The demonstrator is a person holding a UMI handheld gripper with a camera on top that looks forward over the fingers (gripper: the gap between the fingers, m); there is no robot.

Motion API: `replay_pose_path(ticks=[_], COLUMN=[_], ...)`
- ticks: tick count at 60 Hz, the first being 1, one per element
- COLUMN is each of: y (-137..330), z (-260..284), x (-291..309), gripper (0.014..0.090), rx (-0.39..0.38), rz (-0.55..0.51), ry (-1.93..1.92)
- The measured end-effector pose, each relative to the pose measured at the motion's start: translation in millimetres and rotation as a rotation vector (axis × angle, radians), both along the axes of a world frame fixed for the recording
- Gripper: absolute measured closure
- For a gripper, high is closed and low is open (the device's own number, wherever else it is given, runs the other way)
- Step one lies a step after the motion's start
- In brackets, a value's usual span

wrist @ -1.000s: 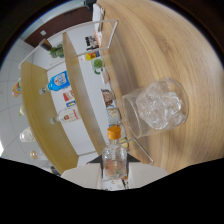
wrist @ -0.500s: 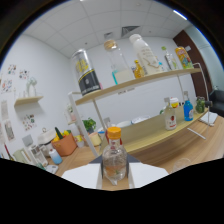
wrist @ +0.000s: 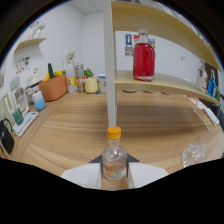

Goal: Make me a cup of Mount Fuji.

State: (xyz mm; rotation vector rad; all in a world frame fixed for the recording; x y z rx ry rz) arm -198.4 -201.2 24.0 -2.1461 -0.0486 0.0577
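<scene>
A small clear bottle point(wrist: 114, 161) with an orange cap stands upright at the bottom centre of the frame, gripped between the two pale fingers point(wrist: 82, 175) of the gripper point(wrist: 114, 176); each finger presses a side of the bottle, so the claw is narrowed onto it. A little liquid shows low in the bottle. To the lower right, near the fingers, a clear glass point(wrist: 196, 151) sits on the wooden counter point(wrist: 75, 130). A white upright post point(wrist: 111, 75) rises just behind the bottle to the top of the frame and carries a wooden shelf point(wrist: 160, 82), where a large bottle of red liquid point(wrist: 144, 59) stands in the upper right. In the middle left, at the far end of the counter, are an orange pot point(wrist: 53, 86), a cream mug point(wrist: 91, 85) and a light blue cup point(wrist: 38, 101).
</scene>
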Motion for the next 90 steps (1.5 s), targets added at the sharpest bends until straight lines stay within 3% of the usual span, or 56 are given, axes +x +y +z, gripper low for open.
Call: replay_pose_path(ticks=[7,28,34,40,43,44,47,64,80,90], y=[-1.8,-13.8,-18.9,-22.7,-26.4,-27.4,-30.8,-72.3,-114.1,-101.1], z=[-13.9,-15.6,-16.6,-17.8,-13.7,-10.7,4.4,110.5,116.8,132.0], x=[-2.5,-2.4,-1.8,-1.1,-3.6,-4.4,-3.7,40.5,156.0,227.4], gripper=[0.0695,0.0679,0.0643,0.052,0.0387,0.0275,0.0183,0.0184,0.0186,0.0193], rx=[-0.048,-0.058,-0.067,-0.083,-0.086,-0.082,-0.061,0.124,0.132,0.154], rz=[0.001,0.022,0.025,0.033,0.049,0.056,0.065,0.109,0.006,-0.059], ry=[-0.003,0.017,0.025,0.032,0.048,0.054,0.067,0.058,0.028,0.007])
